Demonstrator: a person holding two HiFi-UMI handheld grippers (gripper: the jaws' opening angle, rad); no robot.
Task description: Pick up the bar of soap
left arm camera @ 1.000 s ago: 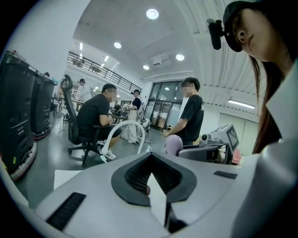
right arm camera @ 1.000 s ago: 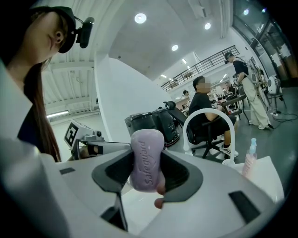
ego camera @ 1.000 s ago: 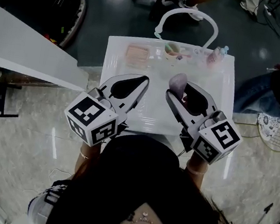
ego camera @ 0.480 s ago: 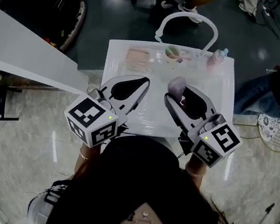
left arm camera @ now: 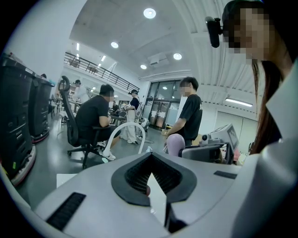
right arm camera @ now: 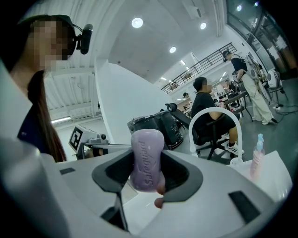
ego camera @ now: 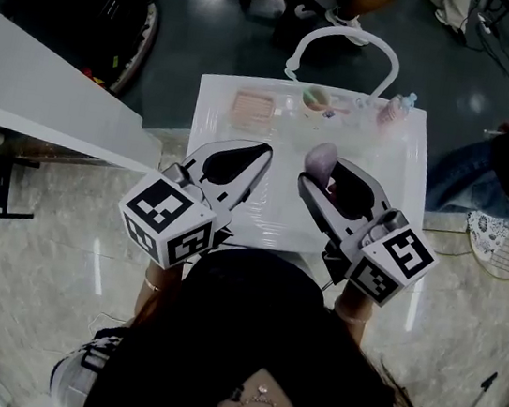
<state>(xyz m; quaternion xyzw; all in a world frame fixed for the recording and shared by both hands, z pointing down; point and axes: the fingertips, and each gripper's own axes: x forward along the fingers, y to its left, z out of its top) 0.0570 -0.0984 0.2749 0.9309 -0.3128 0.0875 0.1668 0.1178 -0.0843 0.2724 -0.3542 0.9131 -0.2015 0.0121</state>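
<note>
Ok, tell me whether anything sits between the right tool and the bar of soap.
Nothing does. The right tool is shut on the bar of soap, its jaws pressing both sides of the purple bar, held over the white table. The left tool is shut and empty, off to the side.

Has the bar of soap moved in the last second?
No, not noticeably. The bar of soap, clamped upright in the right gripper, sits the same way off the pink dish on the white table; the whole view just drifted slightly.
</note>
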